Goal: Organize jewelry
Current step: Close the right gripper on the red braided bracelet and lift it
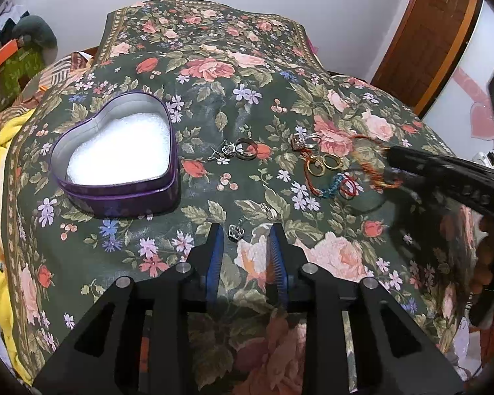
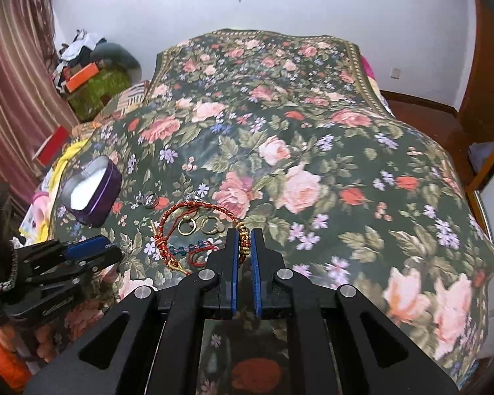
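Bracelet (image 2: pixel 210 212) clamped at its beads by right gripper (image 2: pixel 244 235); left gripper (image 1: pixel 245 230) fingers apart above small charm (image 1: pixel 236 231)

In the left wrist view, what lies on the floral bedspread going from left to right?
Purple heart-shaped tin with white foam lining → dark metal ring with small silver earrings → pair of gold hoop earrings → red and gold braided cord bracelet, pinched by the right hand-held gripper.

A floral bedspread (image 2: pixel 280 151) covers the bed, with striped curtains (image 2: pixel 13 98) to its left (an orange box (image 2: pixel 82 77) beyond) and a wooden door (image 1: pixel 425 29) to its right.
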Demonstrator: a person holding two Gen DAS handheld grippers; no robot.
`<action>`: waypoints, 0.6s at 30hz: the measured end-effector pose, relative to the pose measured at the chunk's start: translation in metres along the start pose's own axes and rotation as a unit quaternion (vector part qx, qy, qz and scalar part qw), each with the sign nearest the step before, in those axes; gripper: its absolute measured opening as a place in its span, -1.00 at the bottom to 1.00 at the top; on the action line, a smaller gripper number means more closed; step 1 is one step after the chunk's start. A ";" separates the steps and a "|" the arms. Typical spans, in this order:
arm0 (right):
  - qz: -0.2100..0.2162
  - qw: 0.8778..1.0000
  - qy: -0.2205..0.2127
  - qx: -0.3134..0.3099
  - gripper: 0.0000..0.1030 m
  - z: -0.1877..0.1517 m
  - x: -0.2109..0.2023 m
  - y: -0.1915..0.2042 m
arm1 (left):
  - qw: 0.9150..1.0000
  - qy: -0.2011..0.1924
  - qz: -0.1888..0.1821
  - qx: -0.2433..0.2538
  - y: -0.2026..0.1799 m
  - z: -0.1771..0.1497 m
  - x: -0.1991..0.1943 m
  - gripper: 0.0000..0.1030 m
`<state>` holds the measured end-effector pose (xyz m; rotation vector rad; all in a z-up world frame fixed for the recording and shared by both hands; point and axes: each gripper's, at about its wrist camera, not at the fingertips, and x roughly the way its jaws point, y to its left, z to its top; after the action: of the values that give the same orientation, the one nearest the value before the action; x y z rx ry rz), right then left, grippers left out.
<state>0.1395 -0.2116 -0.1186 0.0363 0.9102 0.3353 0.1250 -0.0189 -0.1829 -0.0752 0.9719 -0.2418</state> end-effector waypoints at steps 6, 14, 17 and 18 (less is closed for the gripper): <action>-0.002 1.000 -0.014 0.008 -0.88 0.001 -0.010 -0.006 | 1.000 -0.007 0.019 0.001 0.000 0.004 0.006 -0.68; 0.003 0.999 -0.036 0.007 -0.88 0.005 -0.024 -0.003 | 1.000 -0.013 0.019 -0.004 -0.001 0.005 -0.004 -0.83; 0.004 0.999 -0.046 0.004 -0.88 0.008 -0.030 -0.001 | 1.000 -0.025 0.018 -0.005 -0.003 0.007 -0.016 -0.83; 0.004 0.999 -0.050 0.003 -0.88 0.009 -0.032 0.000 | 0.999 -0.031 0.017 -0.006 -0.004 0.008 -0.021 -0.83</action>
<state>0.1286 -0.2202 -0.0882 0.0623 0.8126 0.3351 0.1196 -0.0178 -0.1607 -0.0759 0.9113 -0.2007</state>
